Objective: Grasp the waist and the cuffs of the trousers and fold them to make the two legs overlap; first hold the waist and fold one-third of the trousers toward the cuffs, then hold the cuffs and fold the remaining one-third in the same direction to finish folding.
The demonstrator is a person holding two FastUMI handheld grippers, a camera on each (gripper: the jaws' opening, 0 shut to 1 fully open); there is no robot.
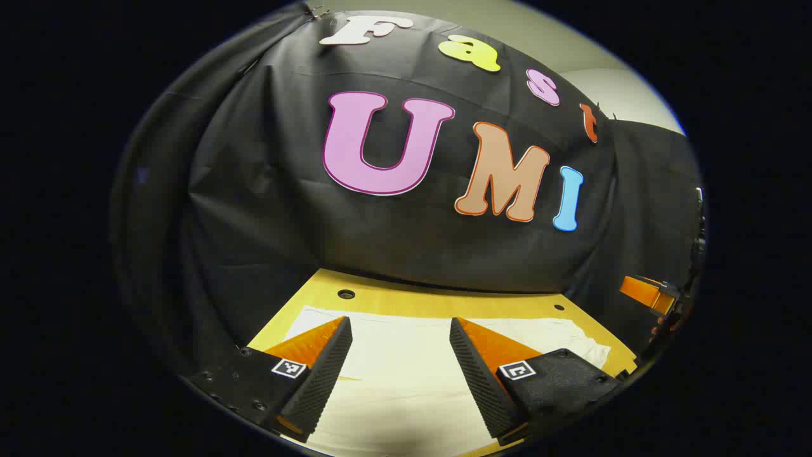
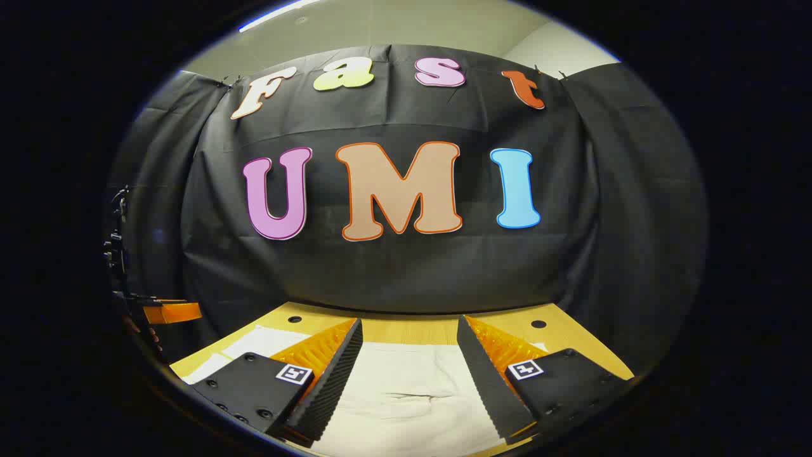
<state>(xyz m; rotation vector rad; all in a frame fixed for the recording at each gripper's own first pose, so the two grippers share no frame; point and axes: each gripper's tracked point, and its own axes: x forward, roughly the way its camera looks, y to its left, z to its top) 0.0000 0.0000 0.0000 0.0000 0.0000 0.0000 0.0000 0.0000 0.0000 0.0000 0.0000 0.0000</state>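
Hovering wide-jawed above the trousers [image 1: 406, 381] flat on the desk [image 1: 406, 298], your left gripper [image 1: 401, 365] and right gripper [image 2: 409, 374] hold nothing; every fold looks undone.

1. Left gripper view: the left gripper [image 1: 399, 322] carries two small square black-and-white coded markers on the bases of its fingers. One marker [image 1: 288, 367] sits at about seven o'clock and a second marker [image 1: 517, 370] at about five o'clock. They are block patterns, not letters.
2. Right gripper view: the right gripper [image 2: 410, 320] carries the same kind of tags, a third marker [image 2: 294, 374] at seven o'clock and a fourth marker [image 2: 524, 368] at five o'clock.
3. None of the markers bears a readable word or number.
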